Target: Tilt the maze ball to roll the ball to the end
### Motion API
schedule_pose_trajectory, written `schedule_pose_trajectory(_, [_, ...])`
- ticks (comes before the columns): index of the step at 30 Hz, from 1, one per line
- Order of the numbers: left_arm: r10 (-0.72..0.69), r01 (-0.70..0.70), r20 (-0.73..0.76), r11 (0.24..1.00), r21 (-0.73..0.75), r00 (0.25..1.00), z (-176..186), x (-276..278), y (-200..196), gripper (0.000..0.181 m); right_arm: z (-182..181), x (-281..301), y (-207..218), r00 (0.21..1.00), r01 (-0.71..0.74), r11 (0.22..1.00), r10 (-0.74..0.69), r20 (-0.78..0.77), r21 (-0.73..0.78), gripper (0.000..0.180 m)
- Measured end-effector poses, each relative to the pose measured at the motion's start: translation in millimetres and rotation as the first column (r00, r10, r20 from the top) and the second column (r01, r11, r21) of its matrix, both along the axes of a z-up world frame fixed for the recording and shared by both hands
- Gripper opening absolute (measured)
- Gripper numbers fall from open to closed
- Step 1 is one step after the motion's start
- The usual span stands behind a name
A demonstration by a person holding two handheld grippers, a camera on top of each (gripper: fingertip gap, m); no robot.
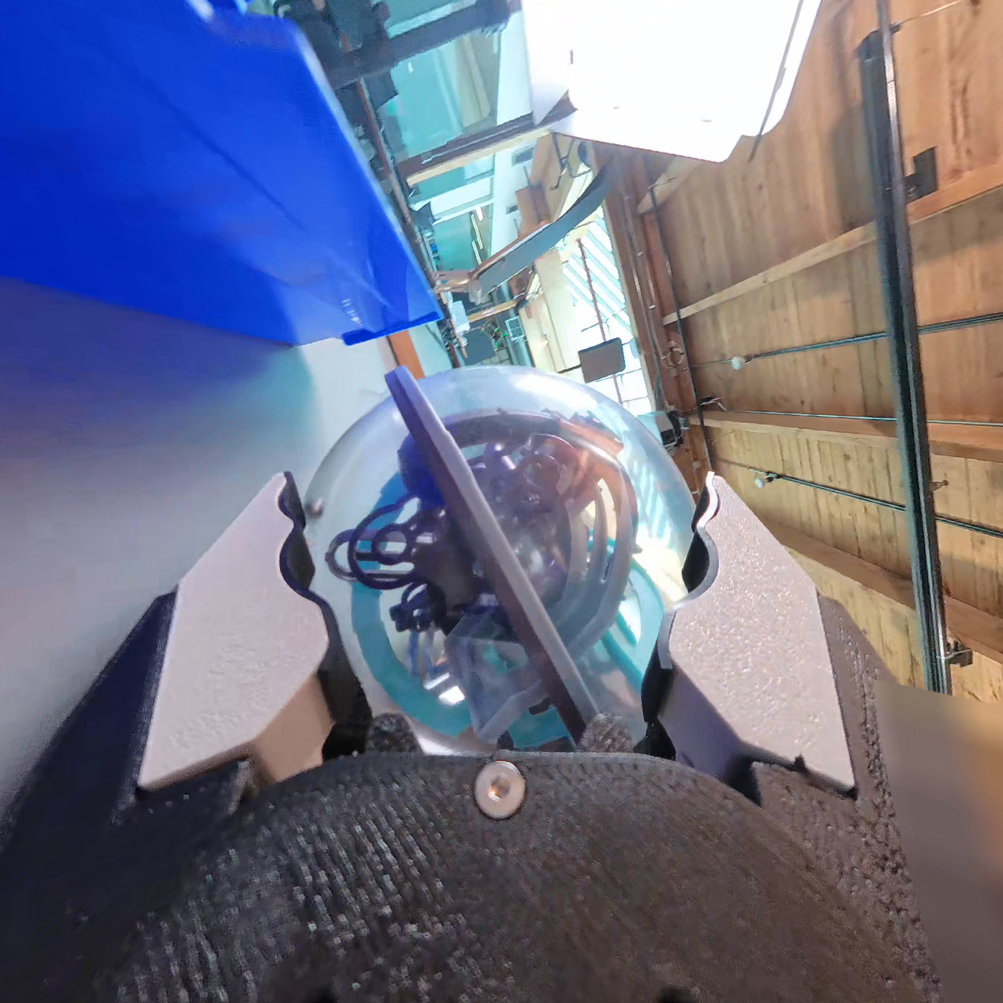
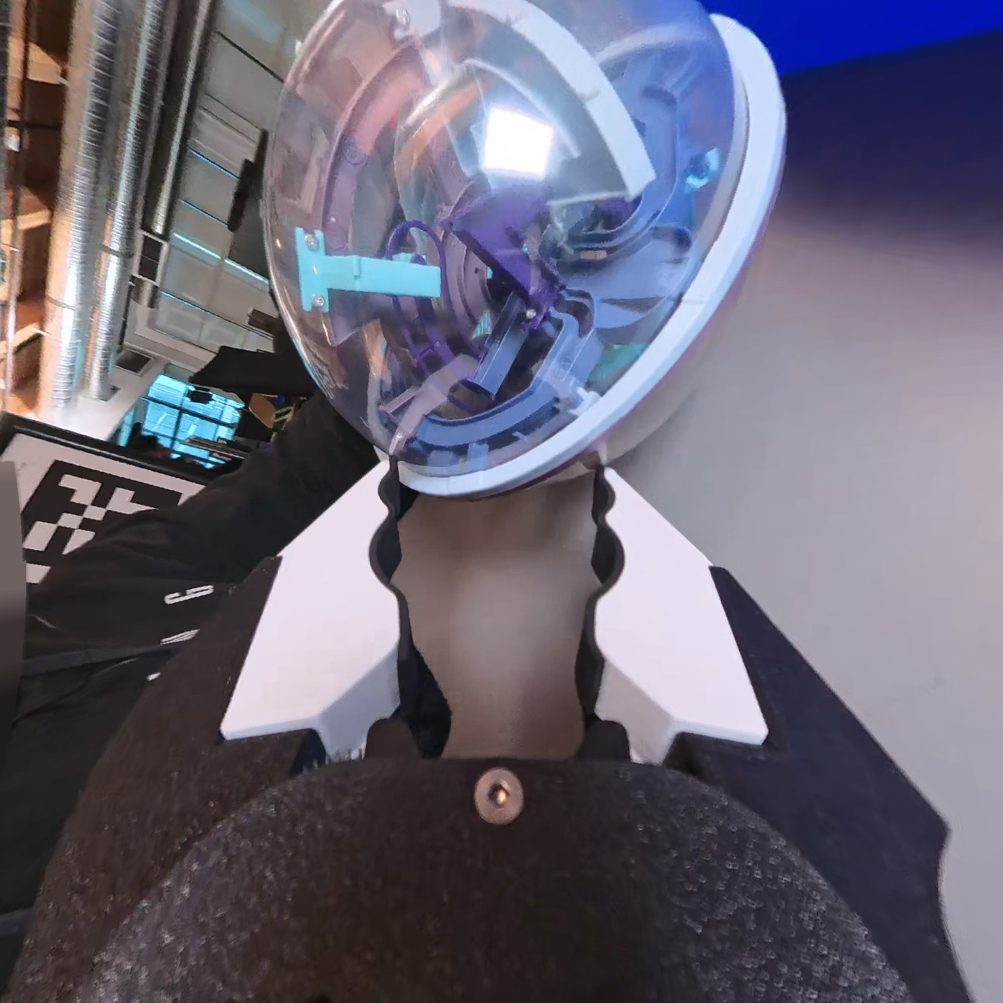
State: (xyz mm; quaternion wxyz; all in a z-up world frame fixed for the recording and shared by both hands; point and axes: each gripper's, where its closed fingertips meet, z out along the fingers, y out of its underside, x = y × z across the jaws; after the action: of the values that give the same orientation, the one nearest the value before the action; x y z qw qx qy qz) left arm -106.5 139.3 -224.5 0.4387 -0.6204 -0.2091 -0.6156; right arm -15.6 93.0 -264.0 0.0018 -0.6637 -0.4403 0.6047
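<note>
The maze ball point(image 1: 499, 553) is a clear sphere with purple, teal and grey tracks inside and a flat ring around its middle. My left gripper point(image 1: 499, 483) is shut on it, with the white fingers point(image 1: 244, 624) on both sides and the sphere seated deep between them. In the right wrist view the maze ball point(image 2: 515, 244) fills the top. My right gripper point(image 2: 496, 472) has its jaws partly closed, and their tips pinch the lower edge of the white ring. Both views are rolled sideways. I cannot pick out the small rolling ball for sure.
A blue bin point(image 1: 190, 163) stands on the pale table point(image 1: 108, 488), close to the maze ball; it also shows in the right wrist view point(image 2: 868, 32). A person's black sleeve point(image 2: 163, 570) and a black-and-white marker board point(image 2: 81, 499) are at the left.
</note>
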Motion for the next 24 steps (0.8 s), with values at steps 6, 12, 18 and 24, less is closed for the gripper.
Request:
schedule_pose_trajectory(6, [0.008,-0.005,-0.05,0.999,0.046,0.999,-5.3,-0.8,1.1,0.141,-5.8,-3.3,2.7,0.998,0.016,0.999,-0.014,-0.053,0.041,0.071])
schedule_pose_trajectory(12, [0.062,0.045,-0.23,0.9,0.433,0.971,59.5,10.3,-20.0,0.142,33.8,-1.9,5.6,0.961,0.084,0.901,0.04,-0.274,0.425,0.071])
schedule_pose_trajectory(18, [0.199,0.161,-0.378,0.66,0.733,0.904,125.6,33.4,-61.2,0.141,79.2,4.1,-3.4,0.912,0.161,0.624,0.203,-0.358,0.765,0.07])
schedule_pose_trajectory(24, [0.319,0.239,-0.41,0.46,0.855,0.854,176.2,46.9,-97.3,0.141,130.8,7.5,-16.5,0.864,0.256,0.417,0.306,-0.4,0.872,0.07])
